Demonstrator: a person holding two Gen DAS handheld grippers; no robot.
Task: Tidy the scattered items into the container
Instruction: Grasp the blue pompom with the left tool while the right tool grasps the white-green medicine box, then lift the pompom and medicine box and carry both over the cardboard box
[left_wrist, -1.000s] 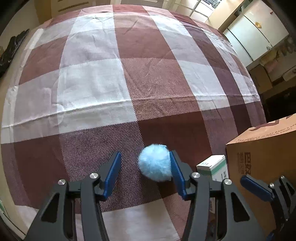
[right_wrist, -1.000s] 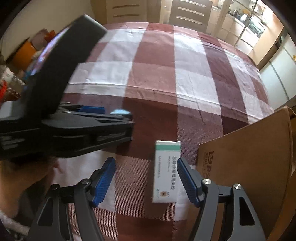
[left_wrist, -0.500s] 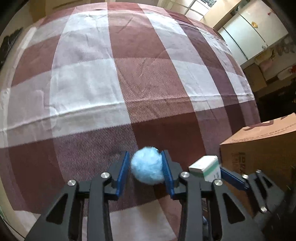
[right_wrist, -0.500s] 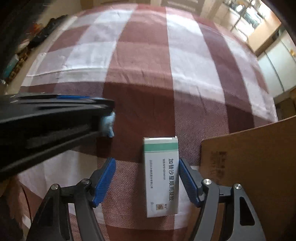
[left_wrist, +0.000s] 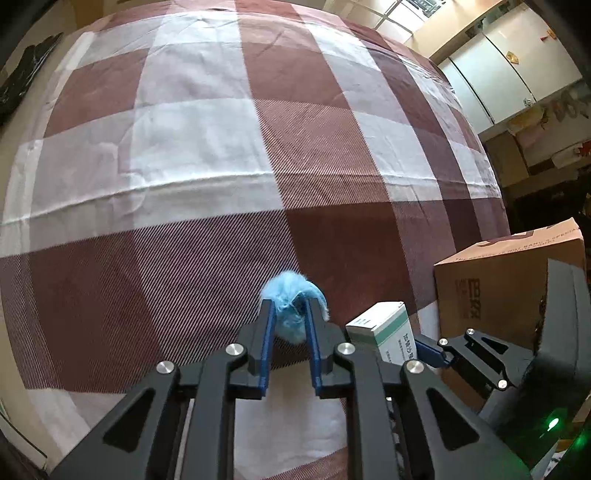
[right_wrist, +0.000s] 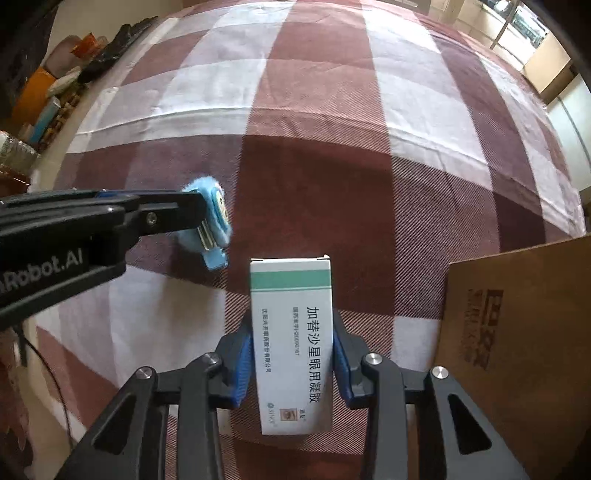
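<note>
Now pompom (left_wrist: 291, 310) and box (right_wrist: 291, 343) sit between fingers.

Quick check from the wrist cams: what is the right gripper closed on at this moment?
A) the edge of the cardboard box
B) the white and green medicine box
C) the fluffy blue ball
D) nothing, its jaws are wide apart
B: in the right wrist view the right gripper has both blue pads pressed on the sides of the white and green medicine box; the fluffy blue ball sits in the left gripper.

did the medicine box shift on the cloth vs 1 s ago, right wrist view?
Cannot tell. The medicine box fills more of the frame now, but still spans the same checked cloth squares.
</note>
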